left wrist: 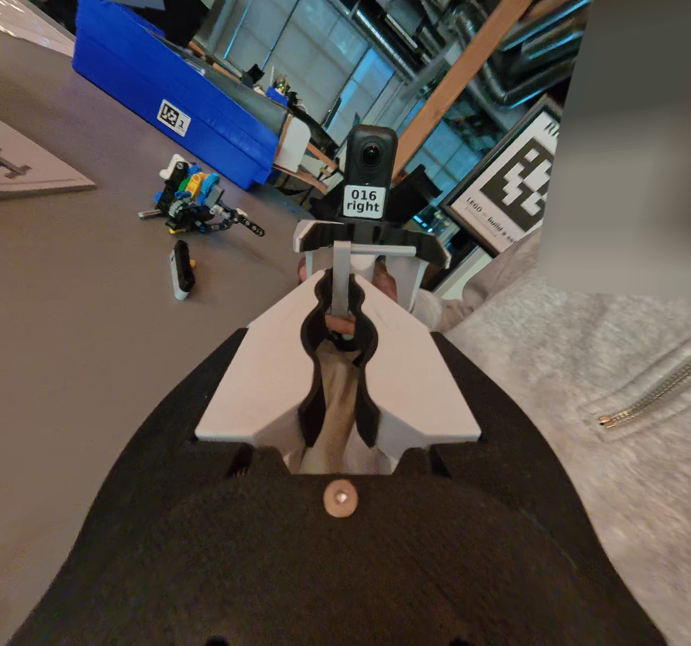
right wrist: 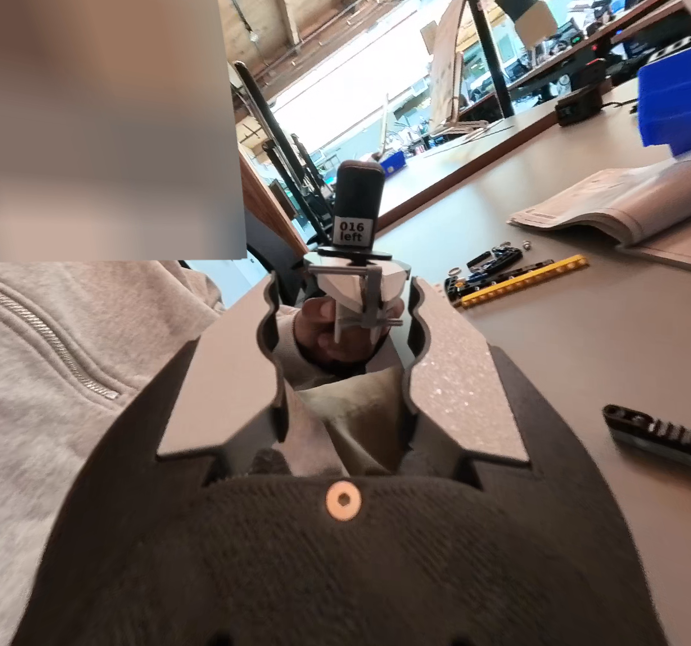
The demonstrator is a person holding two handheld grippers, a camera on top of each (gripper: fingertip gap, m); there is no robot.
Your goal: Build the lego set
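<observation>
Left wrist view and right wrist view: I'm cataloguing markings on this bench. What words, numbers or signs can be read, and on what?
I don't quote writing; these things bear it.
White label on the black camera, left wrist view: legible.
White sticker on the blue bin: code pattern plus print.
Framed sign: black-and-white pattern, small print.
Second white label, right wrist view: legible.
Open booklet: too small.
</observation>
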